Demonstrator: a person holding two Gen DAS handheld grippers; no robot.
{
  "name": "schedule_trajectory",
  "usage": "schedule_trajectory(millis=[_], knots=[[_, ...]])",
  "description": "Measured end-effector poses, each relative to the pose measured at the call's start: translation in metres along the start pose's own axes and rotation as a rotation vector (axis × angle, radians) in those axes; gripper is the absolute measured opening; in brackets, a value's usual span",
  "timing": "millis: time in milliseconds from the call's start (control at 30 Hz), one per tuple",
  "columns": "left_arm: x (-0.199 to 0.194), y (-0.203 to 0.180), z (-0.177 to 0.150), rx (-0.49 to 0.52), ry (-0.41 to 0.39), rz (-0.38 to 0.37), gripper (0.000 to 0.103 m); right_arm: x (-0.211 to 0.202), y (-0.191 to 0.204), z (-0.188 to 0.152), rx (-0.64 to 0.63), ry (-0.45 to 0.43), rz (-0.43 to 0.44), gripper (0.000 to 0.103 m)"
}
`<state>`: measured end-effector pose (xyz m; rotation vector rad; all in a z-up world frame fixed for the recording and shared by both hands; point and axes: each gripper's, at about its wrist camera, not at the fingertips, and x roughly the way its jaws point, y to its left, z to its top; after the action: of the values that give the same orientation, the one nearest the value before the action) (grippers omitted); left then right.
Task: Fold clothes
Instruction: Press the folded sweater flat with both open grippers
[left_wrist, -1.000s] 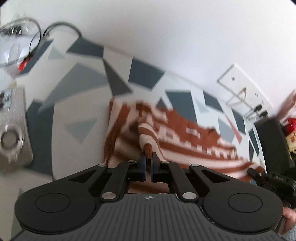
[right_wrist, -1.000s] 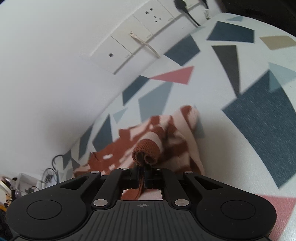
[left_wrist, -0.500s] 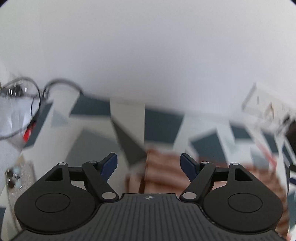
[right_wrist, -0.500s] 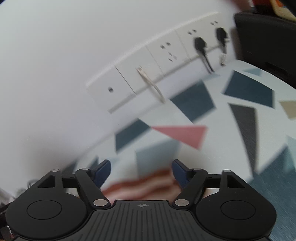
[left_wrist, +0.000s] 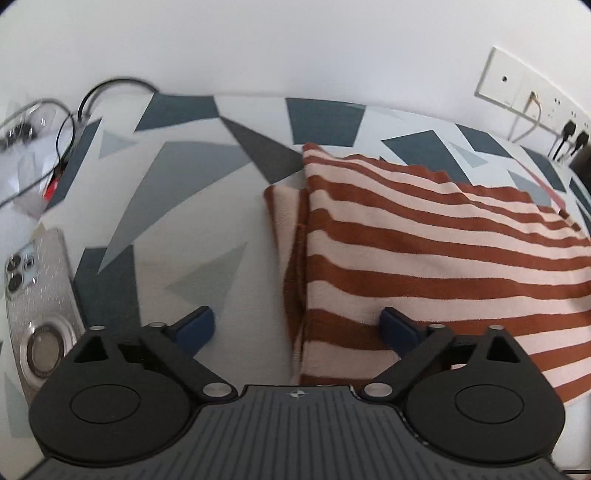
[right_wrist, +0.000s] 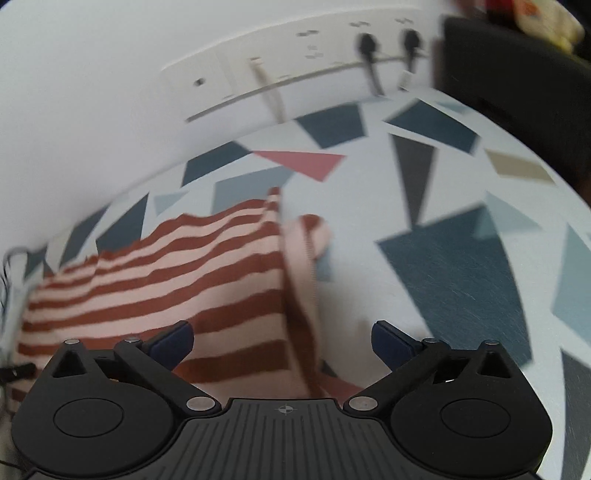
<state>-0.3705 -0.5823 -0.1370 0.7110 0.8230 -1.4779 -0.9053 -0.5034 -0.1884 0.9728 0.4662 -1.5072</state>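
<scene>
The striped sweater (left_wrist: 424, 251) lies flat on the patterned table cover (left_wrist: 177, 206), already folded into a broad panel, with a narrow strip of fabric showing at each side edge. The left gripper (left_wrist: 297, 326) hangs over the sweater's left edge with its jaws opening wide; 1 pad is above the bare cover, the other above the stripes, and nothing is pinched. The right gripper (right_wrist: 282, 338) stands the same way over the right edge, its jaws opening too, with cloth below them but not pressed. I judge that 1 fold is just laid down and released, and the next move calls for a new grasp: each gripper must come down on an edge or corner, close on it, and bring it over evenly so that the layers do not slide. A phone (left_wrist: 35, 295) lies near the left side, well apart from the sweater. The right wrist view is blurred, so the wall sockets (right_wrist: 295, 70) are not sharp. The near hem of the sweater is hidden behind both gripper bodies, and the layers underneath cannot be seen.
</scene>
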Motion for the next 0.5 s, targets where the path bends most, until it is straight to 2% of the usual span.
schedule_trajectory(millis=[133,267,500], knots=[[0.005,-0.003,0.004,-0.008,0.005,-0.004,0.103,0.026,0.032,-0.002,-0.137,0.047,-0.067,0.102],[0.005,-0.008,0.005,-0.012,0.032,-0.002,0.102,0.022,0.041,-0.012,-0.115,0.028,-0.096,0.102],[-0.006,-0.029,-0.006,0.034,0.056,-0.035,0.089,0.016,0.039,-0.023,-0.146,-0.016,-0.068,0.102]])
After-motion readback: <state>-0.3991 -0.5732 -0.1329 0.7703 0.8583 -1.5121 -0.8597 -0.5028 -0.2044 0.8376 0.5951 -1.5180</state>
